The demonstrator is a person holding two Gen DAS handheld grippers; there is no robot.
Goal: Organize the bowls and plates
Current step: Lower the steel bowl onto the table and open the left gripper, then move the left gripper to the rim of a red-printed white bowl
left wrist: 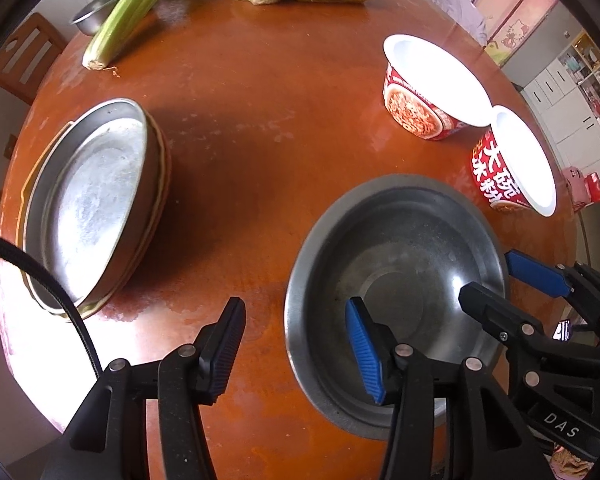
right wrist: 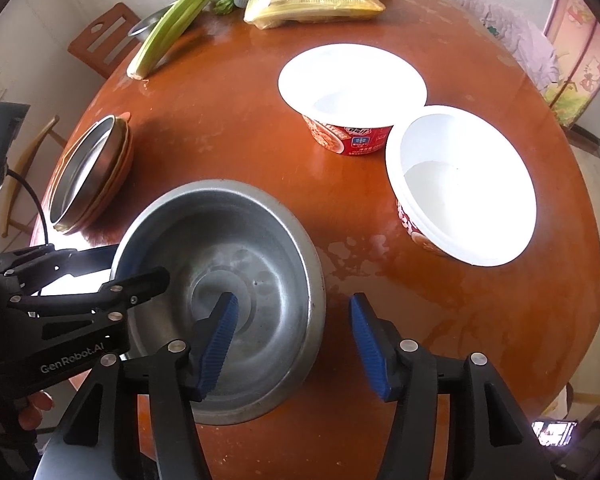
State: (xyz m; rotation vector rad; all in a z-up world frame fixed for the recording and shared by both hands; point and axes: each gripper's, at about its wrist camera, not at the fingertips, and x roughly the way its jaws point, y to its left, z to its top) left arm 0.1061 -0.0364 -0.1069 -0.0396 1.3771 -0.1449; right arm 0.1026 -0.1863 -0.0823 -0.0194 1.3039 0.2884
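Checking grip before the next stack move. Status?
Left gripper and right gripper: jaws open, each straddling the steel bowl rim, no clamp. Bowl on table. Plate stack left, two paper bowls right, clear.

A round reddish-brown table (right wrist: 236,128) is seen, its top glossy and marked with pale worn patches. On it are set a steel bowl (right wrist: 220,300) near the front edge, a stack of metal plates (right wrist: 90,176) at the left, and two red-and-white paper bowls (right wrist: 352,96) side by side at the right. Celery stalks (right wrist: 172,24), a small steel dish (left wrist: 96,16) and a plastic bag (right wrist: 312,0) are laid along the far edge.
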